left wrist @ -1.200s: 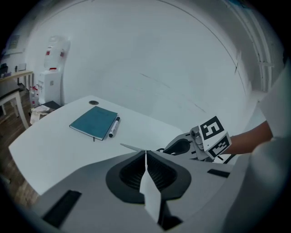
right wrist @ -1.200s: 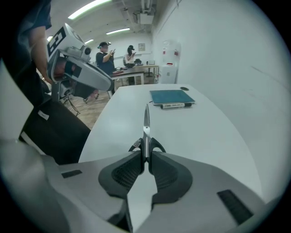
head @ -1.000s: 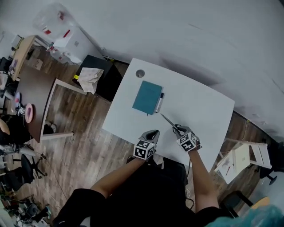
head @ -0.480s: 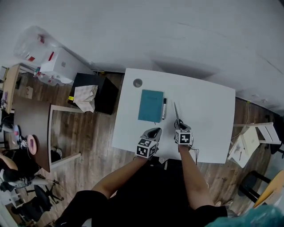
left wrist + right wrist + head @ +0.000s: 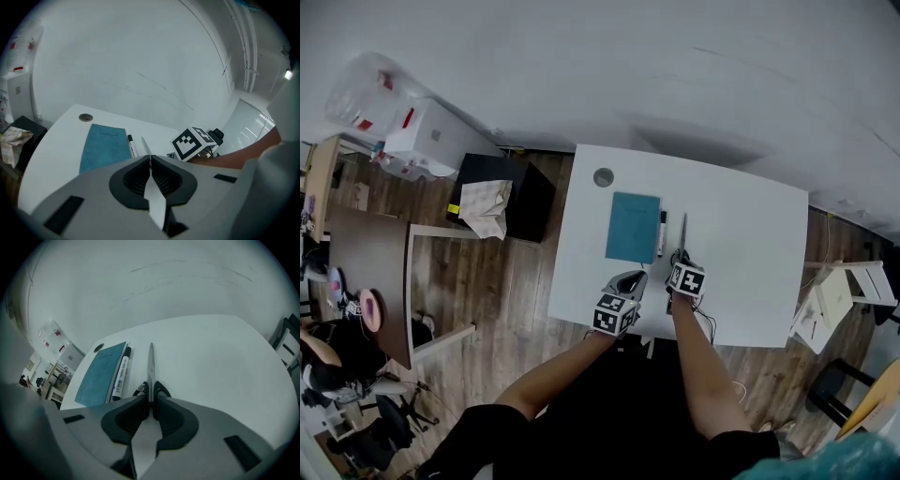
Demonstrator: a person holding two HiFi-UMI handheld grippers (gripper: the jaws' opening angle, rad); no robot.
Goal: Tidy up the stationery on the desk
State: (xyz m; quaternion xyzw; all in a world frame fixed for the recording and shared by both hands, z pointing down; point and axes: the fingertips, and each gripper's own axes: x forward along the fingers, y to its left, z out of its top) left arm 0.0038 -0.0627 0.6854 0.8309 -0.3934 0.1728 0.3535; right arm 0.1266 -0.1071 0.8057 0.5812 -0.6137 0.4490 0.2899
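While the right claw (image 5: 151, 401) is clamped on the scissors (image 5: 150, 363) at their black handles, the shut blades point away across the bench (image 5: 741, 234). They sit just right of the marker (image 5: 662, 233) and roughly parallel to it. The marker lies just beside the right edge of the teal notebook (image 5: 633, 227). Whether the blade tip already rests on the bench I cannot tell. The left claw (image 5: 150, 159) is closed with nothing in it, near the bench's front edge.

The step looks like laying the scissors down in line with that row. To do it well:
- Hold the blades parallel to the marker.
- Leave a slim gap so nothing gets nudged.
- Lower until the handles sit flat.
- Only then part the jaws, and draw straight back so the scissors don't swing.
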